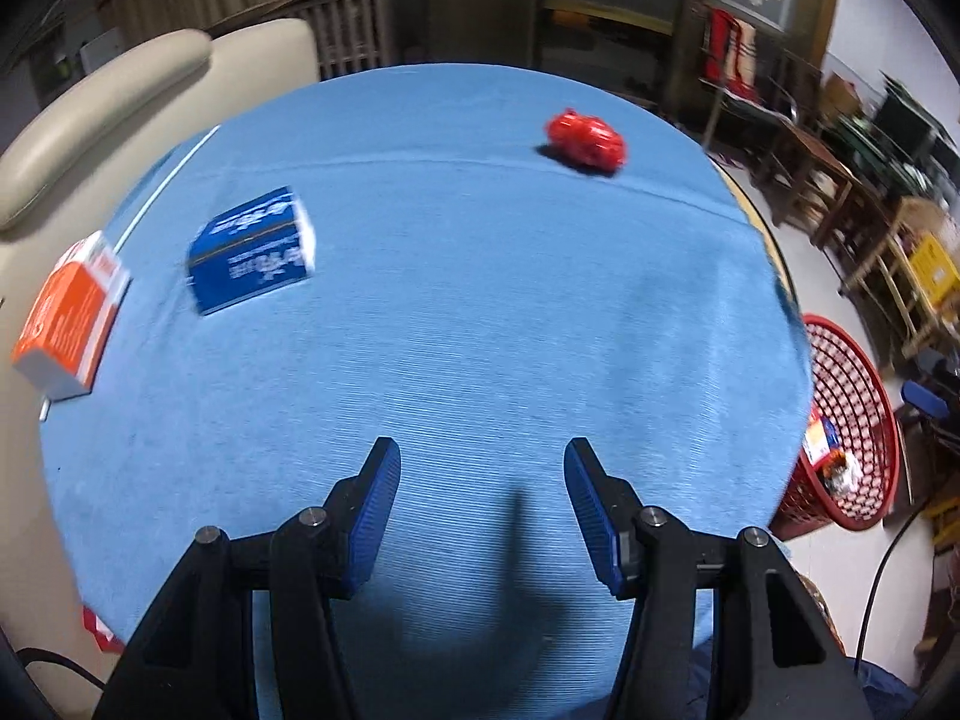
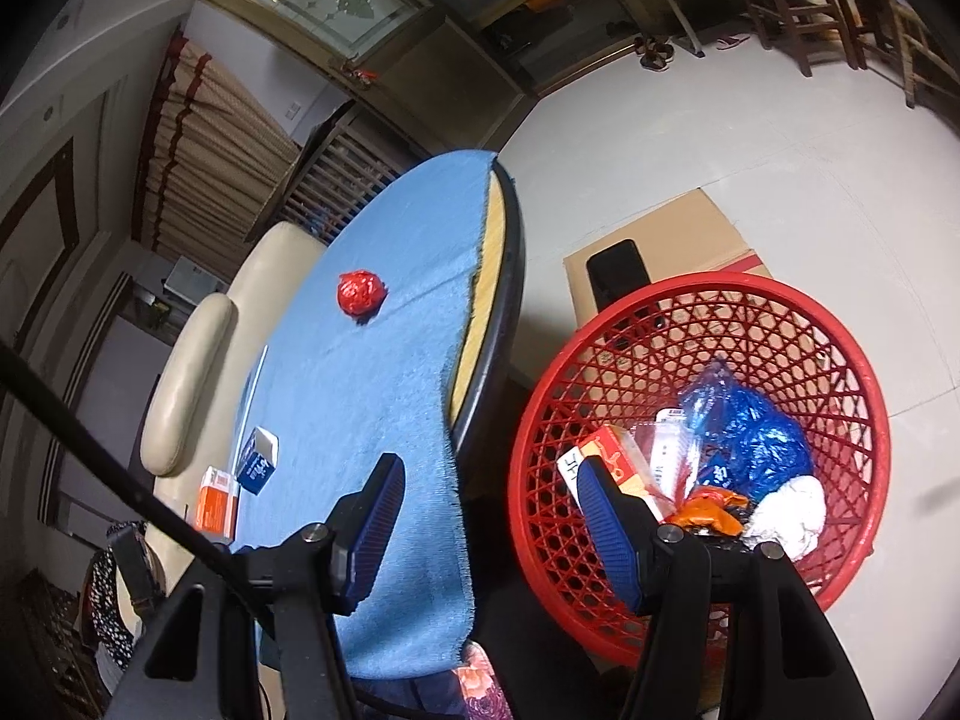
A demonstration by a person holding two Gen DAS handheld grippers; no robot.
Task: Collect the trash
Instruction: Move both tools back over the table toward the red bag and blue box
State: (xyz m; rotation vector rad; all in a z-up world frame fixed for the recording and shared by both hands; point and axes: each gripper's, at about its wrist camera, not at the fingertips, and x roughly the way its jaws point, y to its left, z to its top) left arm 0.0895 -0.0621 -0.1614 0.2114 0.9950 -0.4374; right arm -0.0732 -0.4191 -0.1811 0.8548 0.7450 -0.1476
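While both sets of jaws stand partly open with nothing between them, the left gripper (image 1: 482, 456) hangs over the blue cloth (image 1: 480, 300), with the red wad (image 1: 586, 139) far ahead and the blue box (image 1: 252, 249) ahead-left; the right gripper (image 2: 489, 474) straddles the table edge and the red basket (image 2: 852, 408) of trash

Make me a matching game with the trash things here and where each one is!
Things:
1. crumpled red ball
2. blue box
3. orange box
4. blue plastic bag

Places:
A. inside the red basket
B. at the cloth's edge by the cream chair
C. alone at the far side of the blue cloth
D. on the cloth, next to the orange box

Pairs: 1-C, 2-D, 3-B, 4-A
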